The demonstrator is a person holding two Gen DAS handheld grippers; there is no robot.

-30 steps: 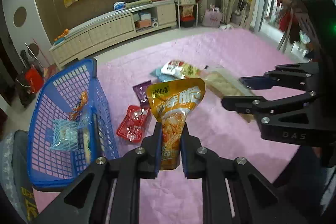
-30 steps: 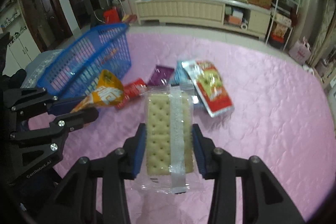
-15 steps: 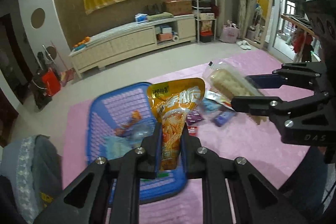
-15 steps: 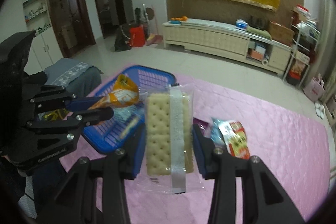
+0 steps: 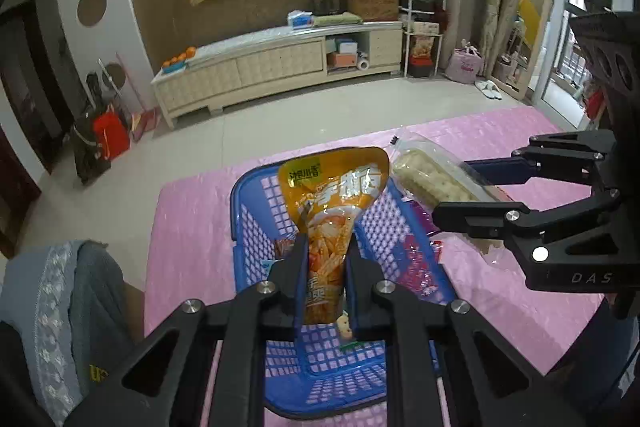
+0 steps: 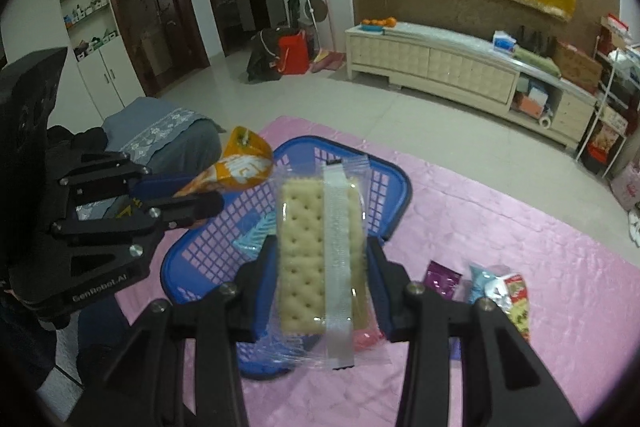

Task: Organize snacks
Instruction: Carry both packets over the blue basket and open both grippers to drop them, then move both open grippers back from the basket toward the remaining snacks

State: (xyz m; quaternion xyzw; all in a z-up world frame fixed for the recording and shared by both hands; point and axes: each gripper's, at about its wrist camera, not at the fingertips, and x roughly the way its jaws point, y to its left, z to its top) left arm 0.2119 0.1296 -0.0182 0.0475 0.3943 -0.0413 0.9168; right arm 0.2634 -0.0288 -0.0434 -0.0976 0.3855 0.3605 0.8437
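Note:
My left gripper [image 5: 325, 263] is shut on an orange snack bag [image 5: 334, 203] and holds it upright above the blue basket [image 5: 248, 215]. My right gripper [image 6: 322, 263] is shut on a clear pack of crackers [image 6: 316, 251], also above the basket [image 6: 396, 203]. In the left wrist view the right gripper [image 5: 472, 187] and the cracker pack [image 5: 428, 179] hang over the basket's right rim. In the right wrist view the left gripper [image 6: 192, 193] with the orange bag [image 6: 240, 169] is over the basket's left side. A few small packets lie in the basket.
The basket stands on a pink quilted mat [image 6: 520, 227]. A purple packet [image 6: 442, 277], a light blue one [image 6: 480, 279] and a red-and-white bag [image 6: 516, 303] lie on the mat right of the basket. A grey cloth-covered seat [image 5: 60, 287] is at the left.
Both grippers have swung left from above the loose snacks to above the blue basket, each keeping its packet. The views have lifted and show more of the room.

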